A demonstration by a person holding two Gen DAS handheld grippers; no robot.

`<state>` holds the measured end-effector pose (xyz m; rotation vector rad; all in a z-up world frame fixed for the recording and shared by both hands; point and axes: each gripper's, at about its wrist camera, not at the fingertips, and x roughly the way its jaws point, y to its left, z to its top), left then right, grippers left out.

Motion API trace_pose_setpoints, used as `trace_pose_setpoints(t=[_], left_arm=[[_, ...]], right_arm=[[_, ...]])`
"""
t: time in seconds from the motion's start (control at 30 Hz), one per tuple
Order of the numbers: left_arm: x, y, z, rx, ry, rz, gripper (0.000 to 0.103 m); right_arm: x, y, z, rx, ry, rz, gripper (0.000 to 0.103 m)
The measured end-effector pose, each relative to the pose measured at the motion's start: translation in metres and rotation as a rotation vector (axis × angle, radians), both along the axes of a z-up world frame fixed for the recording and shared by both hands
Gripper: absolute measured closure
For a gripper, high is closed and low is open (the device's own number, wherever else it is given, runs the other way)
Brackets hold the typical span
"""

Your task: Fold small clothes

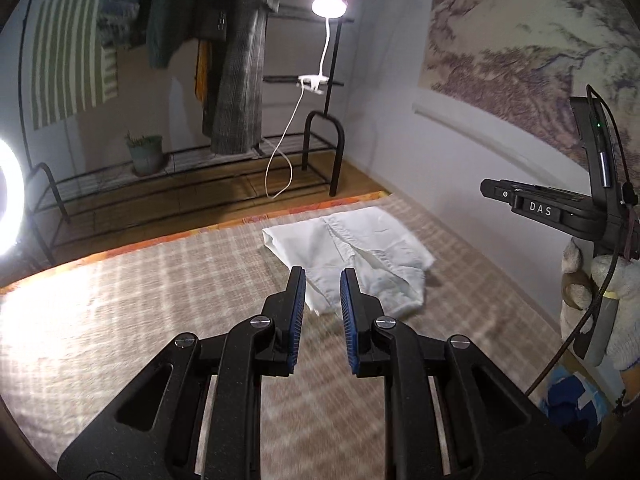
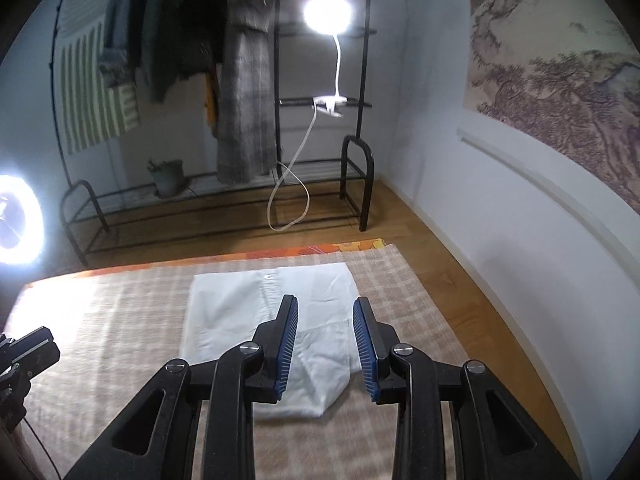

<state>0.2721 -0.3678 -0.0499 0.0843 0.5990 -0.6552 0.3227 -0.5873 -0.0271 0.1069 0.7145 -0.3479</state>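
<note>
White garment (image 2: 272, 312) lies folded on the checked bedcover (image 2: 120, 320), near its far edge. Left gripper (image 1: 323, 276) and right gripper (image 2: 325, 306) both hang above the garment, jaws narrowly apart, nothing between them.

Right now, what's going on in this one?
A person is folding a small white garment on a checked cloth, with a handheld gripper in each hand. The garment lies partly folded near the cloth's far edge. Neither gripper holds it: the left gripper and the right gripper both hang above it, fingers parted with nothing between them. A clip lamp on the clothes rack lights the scene.
</note>
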Motion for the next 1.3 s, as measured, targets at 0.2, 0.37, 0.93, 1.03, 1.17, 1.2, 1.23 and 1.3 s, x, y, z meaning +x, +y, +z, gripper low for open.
trace_pose_setpoints(t=[0.2,0.37,0.93,1.03,1.17,1.2,1.23,1.3], left_arm=[[-0.052,0.04,0.021,-0.03,-0.031,-0.005,0.086],[-0.082,0.071,0.02,-0.041,-0.015,-0.003,0.086],[-0.132,0.125,-0.022,-0.044,-0.045,0.012,0.044],[-0.128,0.128,-0.031,-0.062,-0.009,0.018,0.036],[-0.131,0.127,-0.036,-0.033,-0.053,0.019,0.028],[-0.132,0.127,-0.036,-0.024,-0.071,0.019,0.026],[-0.133,0.127,-0.036,-0.02,-0.086,0.017,0.024],[-0.136,0.127,-0.035,-0.022,-0.106,0.012,0.022]], right_arm=[[-0.059,0.039,0.031,0.012,-0.029,0.021,0.074],[-0.097,0.076,0.038,0.012,-0.033,0.025,0.074],[-0.158,0.155,0.007,0.025,-0.132,-0.022,0.027],[-0.158,0.154,0.002,0.018,-0.128,-0.018,0.014],[-0.162,0.153,-0.001,-0.002,-0.158,-0.059,0.0],[-0.163,0.154,-0.001,-0.014,-0.163,-0.07,0.0],[-0.164,0.154,0.0,-0.027,-0.17,-0.076,0.0],[-0.163,0.156,0.002,-0.055,-0.178,-0.077,0.0]])
